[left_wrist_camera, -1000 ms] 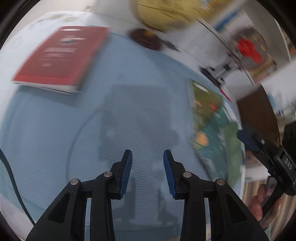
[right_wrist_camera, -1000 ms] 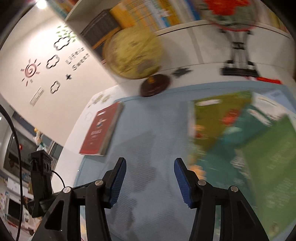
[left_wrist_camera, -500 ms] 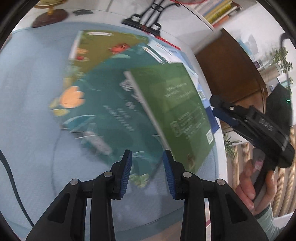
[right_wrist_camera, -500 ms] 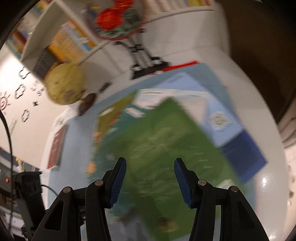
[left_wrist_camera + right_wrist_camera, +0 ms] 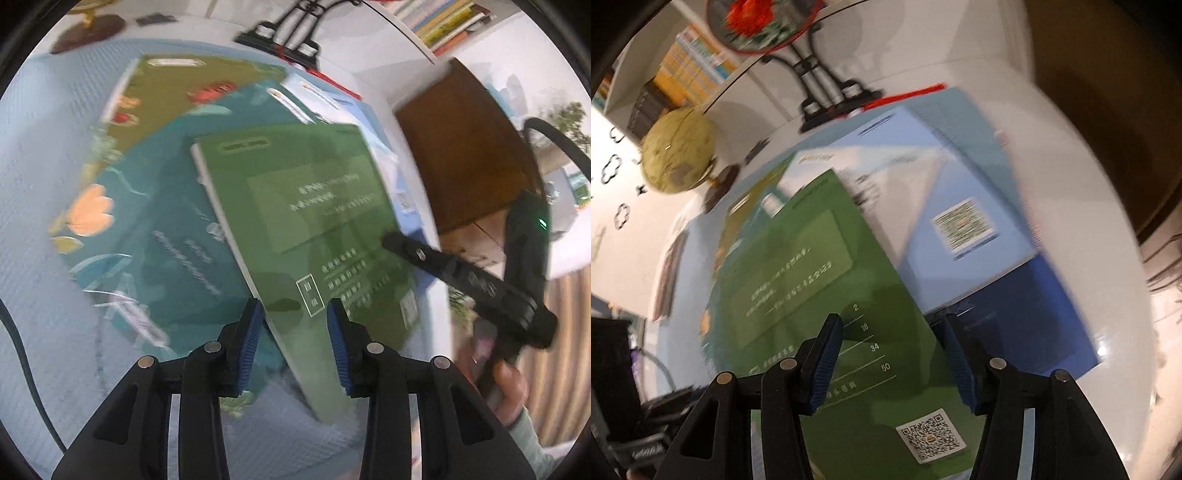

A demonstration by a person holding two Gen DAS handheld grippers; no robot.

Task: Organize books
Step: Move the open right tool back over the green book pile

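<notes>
Several books lie overlapped on a pale blue mat point(image 5: 40, 155). A green book point(image 5: 303, 221) is on top, over a teal book point(image 5: 159, 236), an olive one point(image 5: 173, 92) and a light blue one point(image 5: 945, 199). My left gripper point(image 5: 293, 317) hangs open just above the green book's near left edge, touching nothing. My right gripper point(image 5: 890, 328) hovers over the same book's near right part; its jaws are opening and nothing is pressed between them. A red book point(image 5: 670, 273) lies apart at the mat's far left, blurred.
A globe point(image 5: 677, 151) and a round red-flower ornament on a black stand point(image 5: 827, 99) stand at the table's back. A shelf of books point(image 5: 443, 22) runs behind them. A brown wooden cabinet point(image 5: 465, 147) adjoins the white table point(image 5: 1108, 258) on the right.
Both views swept from the mat's left side with the red book over to the pile on the right. Both grippers came lower over the green book, and the right jaws widened slightly.
</notes>
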